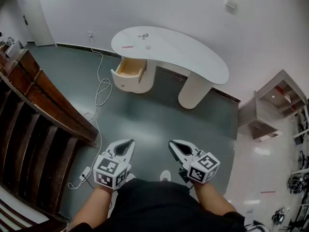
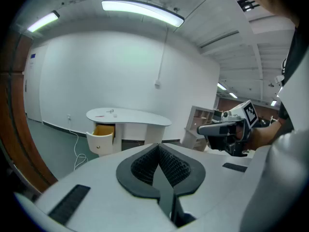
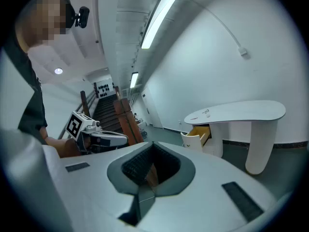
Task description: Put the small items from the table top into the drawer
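A large, sparsely furnished indoor space, more test lab or studio than home. A lone white kidney-shaped surface [image 1: 186, 52] with an open wood-lined drawer [image 1: 129, 67] stands against a bare white wall [image 1: 169, 8] on a grey-green floor [image 1: 145, 120]. A loose white cable [image 1: 102, 88] runs from a wall socket [image 1: 90, 34] left of the surface across the floor to a power adapter [image 1: 87, 172]. Further left of the surface rises a dark wooden staircase [image 1: 34, 115]. To its right stand an open shelf unit [image 1: 273, 105], glossy pale tiles [image 1: 270, 178] and tangled cabling [image 1: 295, 180]. Long strip lights [image 2: 142, 11] hang overhead.
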Motion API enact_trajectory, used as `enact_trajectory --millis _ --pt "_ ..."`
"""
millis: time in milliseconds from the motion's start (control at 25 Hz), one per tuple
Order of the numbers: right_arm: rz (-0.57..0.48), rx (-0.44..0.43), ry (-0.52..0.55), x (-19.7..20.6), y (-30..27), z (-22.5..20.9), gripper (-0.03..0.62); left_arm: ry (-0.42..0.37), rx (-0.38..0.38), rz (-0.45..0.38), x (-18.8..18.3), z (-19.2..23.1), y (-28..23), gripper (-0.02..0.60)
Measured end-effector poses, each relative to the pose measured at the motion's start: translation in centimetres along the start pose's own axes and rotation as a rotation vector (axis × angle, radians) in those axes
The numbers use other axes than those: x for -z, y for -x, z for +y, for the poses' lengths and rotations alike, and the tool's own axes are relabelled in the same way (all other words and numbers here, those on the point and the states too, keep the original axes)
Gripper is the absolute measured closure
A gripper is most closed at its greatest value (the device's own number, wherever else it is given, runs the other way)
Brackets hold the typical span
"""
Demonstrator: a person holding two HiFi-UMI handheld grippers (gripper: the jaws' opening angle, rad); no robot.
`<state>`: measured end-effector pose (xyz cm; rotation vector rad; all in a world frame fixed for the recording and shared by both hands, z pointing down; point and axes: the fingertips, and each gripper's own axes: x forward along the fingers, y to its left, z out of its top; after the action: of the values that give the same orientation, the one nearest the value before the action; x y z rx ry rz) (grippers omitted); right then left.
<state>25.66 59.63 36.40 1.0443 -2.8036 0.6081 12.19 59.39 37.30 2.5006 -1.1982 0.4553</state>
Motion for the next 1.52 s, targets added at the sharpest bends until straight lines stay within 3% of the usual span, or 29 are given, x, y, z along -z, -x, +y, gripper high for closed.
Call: enact_trajectory --millis 520,760,1200,1520 --pt "-0.05 -0.033 -0.019 -1.1 -1.3 1.2 0.596 -0.007 0.014 -0.006 -0.5 1.3 0.2 0.566" --pt "-0.015 -0.025 0.021 -0.5 -3.4 2.7 0.597 -0.019 0.034 0.021 0.4 3.0 0.4 0.565" --pt "0.018 0.026 -0.044 1.7 -7.4 5.8 0.597 -0.037 0.069 0.066 2.6 8.0 3.3 0.566" --pt "0.065 0.042 -0.04 2.4 -8.7 5.0 0.595 0.01 0.072 0.055 3.4 9.8 2.2 0.565"
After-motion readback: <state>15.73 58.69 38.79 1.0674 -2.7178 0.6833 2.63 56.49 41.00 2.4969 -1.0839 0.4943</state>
